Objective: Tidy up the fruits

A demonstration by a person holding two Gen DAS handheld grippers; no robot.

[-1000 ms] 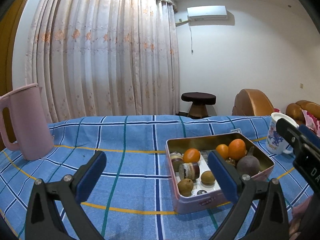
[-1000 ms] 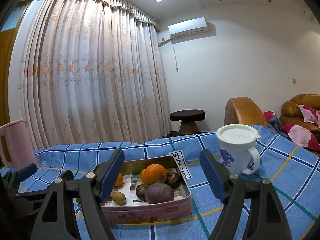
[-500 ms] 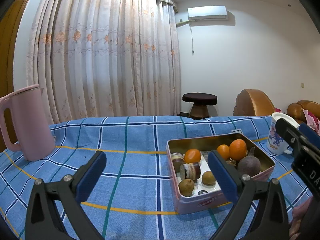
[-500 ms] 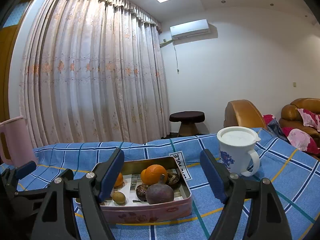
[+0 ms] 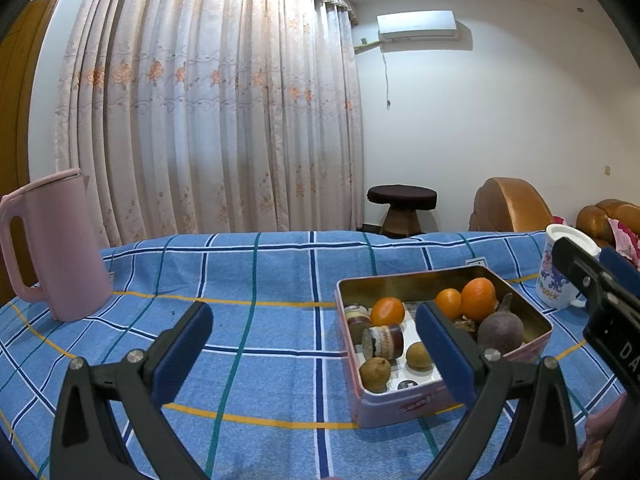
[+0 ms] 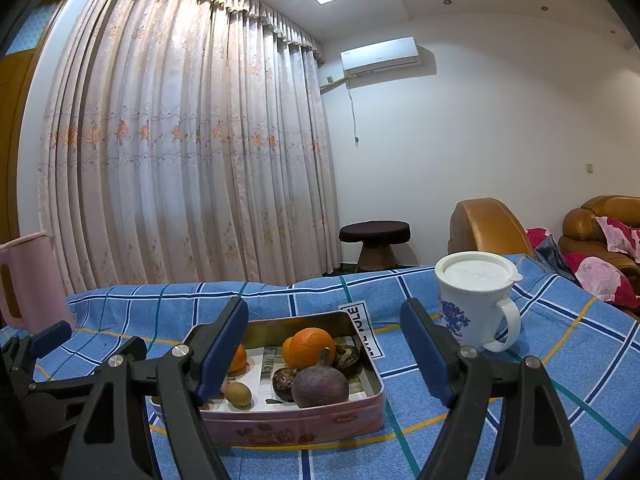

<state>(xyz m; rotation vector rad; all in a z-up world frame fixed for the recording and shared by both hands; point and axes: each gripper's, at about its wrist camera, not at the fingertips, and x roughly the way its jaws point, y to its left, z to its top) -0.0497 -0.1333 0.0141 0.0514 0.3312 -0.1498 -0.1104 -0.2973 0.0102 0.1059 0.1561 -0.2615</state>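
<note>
Fruits all sit in pink tin (image 5: 400,410) on blue checked surface (image 5: 256,344): oranges (image 5: 478,299), purple round one (image 6: 319,385), small brown ones (image 5: 375,369). None loose on cloth that I see, so scene fits sorted or awaiting re-sort; I cannot tell which. Left tongs (image 5: 312,350) wide, empty, hanging left of tin. Right tongs (image 6: 325,350) wide, empty, above near rim. If I pick: approach from above, straddle one fruit, avoid neighbours, gentle squeeze. Versus a second ago: both views lifted slightly, fruits unmoved, white mug (image 6: 474,304) same spot.
</note>
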